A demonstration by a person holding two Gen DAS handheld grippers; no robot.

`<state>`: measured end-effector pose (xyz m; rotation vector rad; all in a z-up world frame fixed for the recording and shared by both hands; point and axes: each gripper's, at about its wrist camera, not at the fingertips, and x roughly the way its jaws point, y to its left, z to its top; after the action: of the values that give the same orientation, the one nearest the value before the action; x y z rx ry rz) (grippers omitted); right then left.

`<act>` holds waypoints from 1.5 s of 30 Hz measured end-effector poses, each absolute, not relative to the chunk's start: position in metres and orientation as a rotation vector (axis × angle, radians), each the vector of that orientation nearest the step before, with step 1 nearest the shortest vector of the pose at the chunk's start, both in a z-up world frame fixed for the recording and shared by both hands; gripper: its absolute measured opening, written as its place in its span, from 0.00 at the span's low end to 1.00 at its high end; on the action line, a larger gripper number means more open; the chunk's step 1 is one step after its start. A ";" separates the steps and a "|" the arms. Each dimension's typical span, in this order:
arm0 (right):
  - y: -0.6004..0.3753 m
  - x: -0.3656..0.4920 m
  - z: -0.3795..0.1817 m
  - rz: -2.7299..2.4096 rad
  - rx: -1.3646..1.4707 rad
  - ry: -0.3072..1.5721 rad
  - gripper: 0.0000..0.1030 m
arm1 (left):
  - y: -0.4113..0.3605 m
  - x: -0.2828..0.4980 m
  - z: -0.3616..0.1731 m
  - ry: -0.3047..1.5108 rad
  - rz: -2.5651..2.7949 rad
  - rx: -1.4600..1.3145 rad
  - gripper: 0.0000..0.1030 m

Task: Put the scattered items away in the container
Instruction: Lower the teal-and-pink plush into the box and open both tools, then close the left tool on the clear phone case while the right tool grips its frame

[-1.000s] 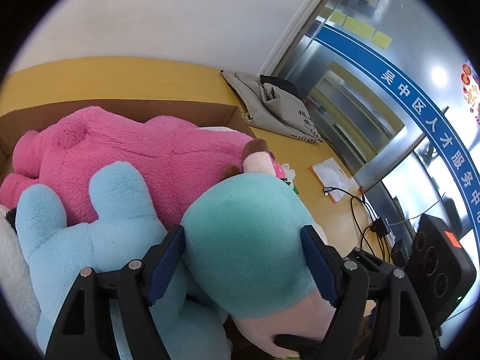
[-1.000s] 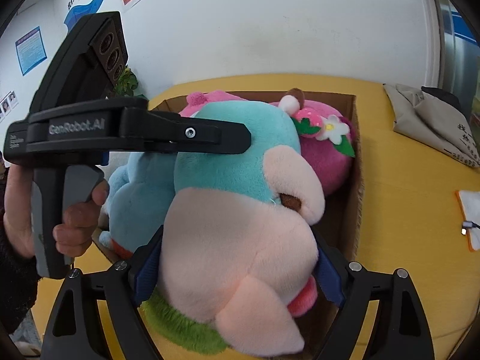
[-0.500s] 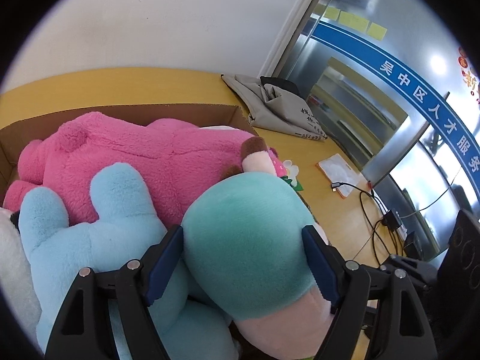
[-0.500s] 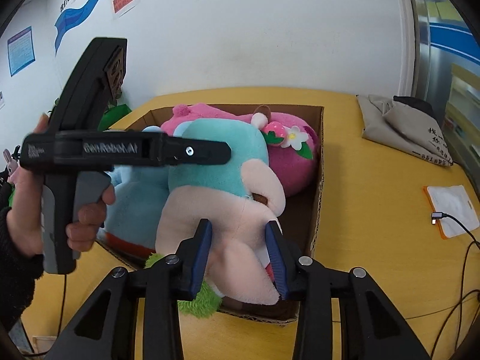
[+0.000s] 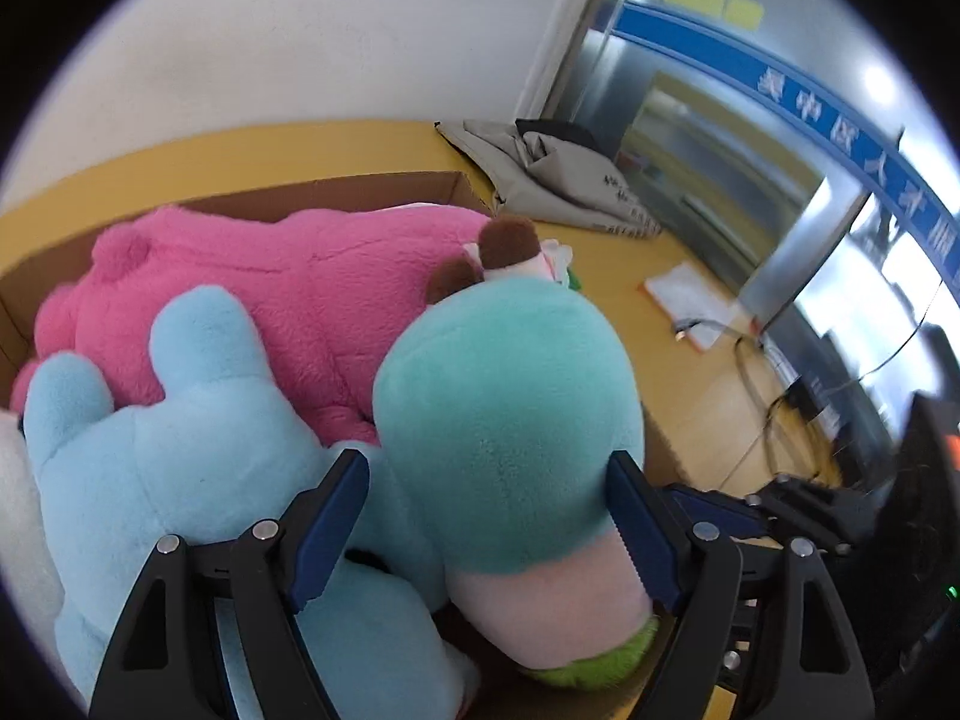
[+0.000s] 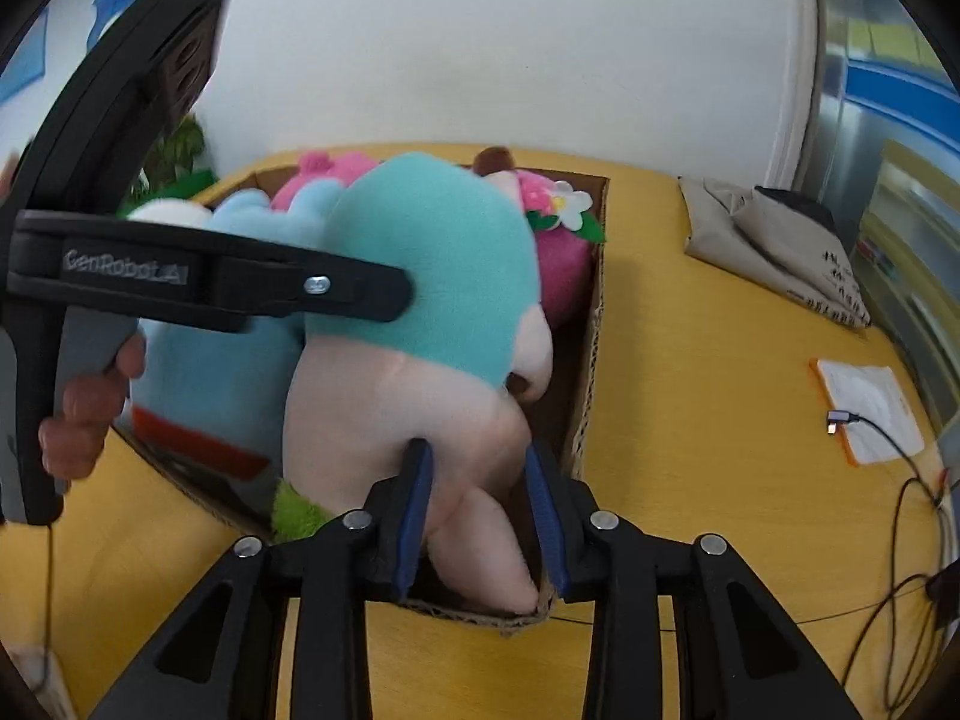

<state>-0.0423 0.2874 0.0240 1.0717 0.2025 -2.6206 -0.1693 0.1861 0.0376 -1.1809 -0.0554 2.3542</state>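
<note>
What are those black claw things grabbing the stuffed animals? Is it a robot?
No robot: a person holds a black grabber in each hand, and each carries a camera looking along its two fingers. One picture is from the left gripper, whose pads squeeze the teal plush's head. The other is from the right gripper; its jaws have just been closing and now pinch that toy's pink leg. You can see the hand holding the left grabber there. The toy goes into the cardboard box on the yellow table, beside a pink plush and a light blue plush.
</note>
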 end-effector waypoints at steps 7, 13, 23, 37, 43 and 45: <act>0.302 -0.027 0.036 -2.623 1.018 0.038 0.42 | 0.189 -0.168 0.035 -0.057 2.354 -1.193 0.87; 0.300 0.003 0.038 -2.627 1.012 -0.027 0.90 | 0.178 -0.149 0.040 -0.091 2.379 -1.181 0.86; 0.302 0.072 0.045 -2.552 0.963 0.036 0.96 | 0.090 -0.015 0.098 -0.042 2.543 -1.005 0.86; 0.155 0.163 0.007 -1.977 0.954 0.300 0.97 | 0.017 0.150 0.009 -0.056 2.545 -1.440 0.86; 0.119 0.191 -0.028 -1.909 1.038 0.418 0.92 | 0.014 0.180 -0.022 -0.076 2.494 -1.567 0.86; 0.117 0.194 -0.038 -1.913 1.071 0.459 0.80 | 0.014 0.189 -0.028 -0.036 2.484 -1.612 0.86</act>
<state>0.1940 0.1166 -0.0385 1.0709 0.4590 -1.9133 0.1894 0.0140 -0.0277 -1.6115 -0.0359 2.4842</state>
